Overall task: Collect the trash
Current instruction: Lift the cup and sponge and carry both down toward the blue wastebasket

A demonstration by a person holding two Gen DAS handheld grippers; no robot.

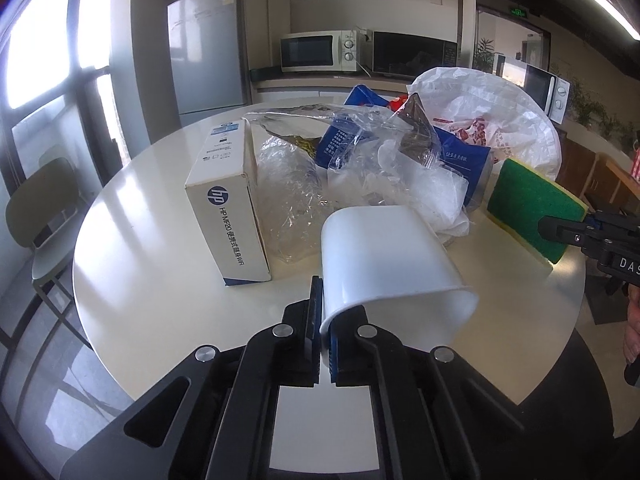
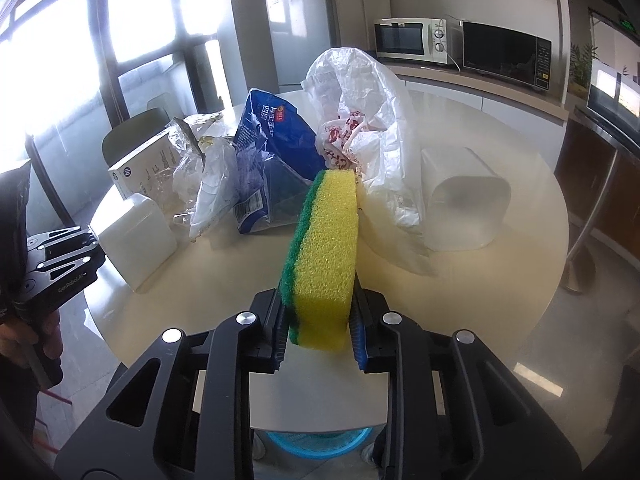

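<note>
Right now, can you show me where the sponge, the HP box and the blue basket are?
sponge [image 2: 326,256]: right wrist view, on its yellow foam face.
HP box [image 1: 236,232]: left wrist view, on its long printed side.
blue basket [image 2: 316,445]: right wrist view, on its rim under the table edge.

blue basket [image 2: 316,446] mostly hidden under table [image 2: 500,280]

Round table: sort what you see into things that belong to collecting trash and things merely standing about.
Job:
sponge, in right gripper
white cup, in left gripper
blue bag
white plastic bag
HP box
blue basket

Standing about:
microwaves
fridge
chair
</note>
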